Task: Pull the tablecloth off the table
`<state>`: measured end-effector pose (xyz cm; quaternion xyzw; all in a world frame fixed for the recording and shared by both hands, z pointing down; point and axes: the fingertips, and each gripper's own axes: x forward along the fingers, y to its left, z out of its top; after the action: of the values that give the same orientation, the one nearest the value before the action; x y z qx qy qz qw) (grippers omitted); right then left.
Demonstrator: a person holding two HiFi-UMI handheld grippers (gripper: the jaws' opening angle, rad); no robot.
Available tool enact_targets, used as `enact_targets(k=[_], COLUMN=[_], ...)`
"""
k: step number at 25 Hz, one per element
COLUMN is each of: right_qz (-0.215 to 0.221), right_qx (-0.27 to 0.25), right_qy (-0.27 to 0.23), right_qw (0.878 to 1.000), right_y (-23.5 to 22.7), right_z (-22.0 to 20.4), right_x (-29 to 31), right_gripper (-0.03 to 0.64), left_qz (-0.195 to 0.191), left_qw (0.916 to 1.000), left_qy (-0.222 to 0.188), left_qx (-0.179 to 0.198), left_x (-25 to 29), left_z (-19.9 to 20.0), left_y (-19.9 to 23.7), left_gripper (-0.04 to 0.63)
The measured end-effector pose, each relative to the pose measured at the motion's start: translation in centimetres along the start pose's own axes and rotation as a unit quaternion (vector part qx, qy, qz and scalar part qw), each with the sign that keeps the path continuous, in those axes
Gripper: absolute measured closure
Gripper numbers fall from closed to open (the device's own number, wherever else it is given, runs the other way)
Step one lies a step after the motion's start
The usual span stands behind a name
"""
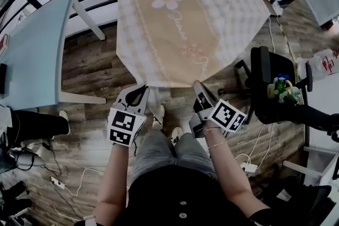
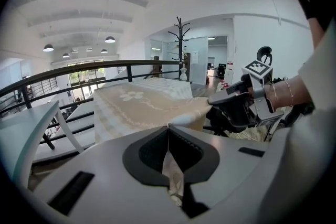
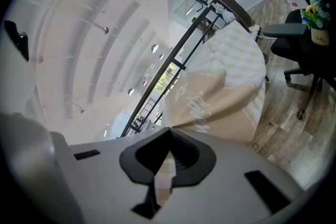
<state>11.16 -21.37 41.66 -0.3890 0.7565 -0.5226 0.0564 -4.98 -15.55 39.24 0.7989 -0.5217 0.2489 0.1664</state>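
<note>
A beige tablecloth (image 1: 185,13) with white flowers and a checked border covers the table ahead and hangs over its near edge. My left gripper (image 1: 144,88) is shut on the cloth's near hem at the left. In the left gripper view, a fold of the tablecloth (image 2: 172,170) sits pinched between the closed jaws of my left gripper (image 2: 168,131). My right gripper (image 1: 198,86) is shut on the hem at the right. The right gripper view shows my right gripper (image 3: 169,136) pinching a strip of the tablecloth (image 3: 210,97), which stretches away to the table.
A pale blue table (image 1: 32,50) stands at the left, and a white table leg (image 1: 87,21) beside it. A black office chair (image 1: 275,87) holds a small flower pot (image 1: 283,87) at the right. Cables (image 1: 69,180) lie on the wooden floor. A black railing (image 2: 79,68) runs behind the table.
</note>
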Motion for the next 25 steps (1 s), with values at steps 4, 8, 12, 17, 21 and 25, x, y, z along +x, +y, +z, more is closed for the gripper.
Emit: enact_targets(k=[4,8,12,17,21,25], right_qz=[0.009,0.015,0.019,0.009,-0.007,-0.017], right_qx=[-0.004,-0.006,-0.017,-0.014,-0.003,-0.007], right_qy=[0.005,0.005,-0.005,-0.024,-0.035,-0.033], right_qw=[1.0,1.0,1.0,1.0,0.999,0.999], right_y=[0.7,1.6,3.2,4.8,5.3,5.8], right_z=[-1.3,-2.2,-3.1,-5.6,-8.2,-10.5], right_x=[-2.4,-4.7,-6.1,-6.8,-7.3,-7.2], right_gripper=[0.591,0.591,0.591,0.591,0.591,0.591], left_qz=[0.015,0.01,-0.002,-0.023,-0.042,-0.052], left_qw=[0.9998,0.9999,0.9999,0.9996,0.9988,0.9983], left_qy=[-0.01,-0.006,-0.009,-0.017,-0.021,-0.028], left_qx=[-0.003,0.004,0.006,0.006,0.01,0.006], left_x=[-2.3,-4.3,-6.1,-8.6,-10.7,-12.2], left_z=[-0.2,-1.1,-1.7,-2.6,-3.3,-4.2], left_y=[-1.6,-3.1,-3.4,-2.8,-2.5,-1.7], left_gripper=[0.58,0.58,0.58,0.58,0.58,0.58])
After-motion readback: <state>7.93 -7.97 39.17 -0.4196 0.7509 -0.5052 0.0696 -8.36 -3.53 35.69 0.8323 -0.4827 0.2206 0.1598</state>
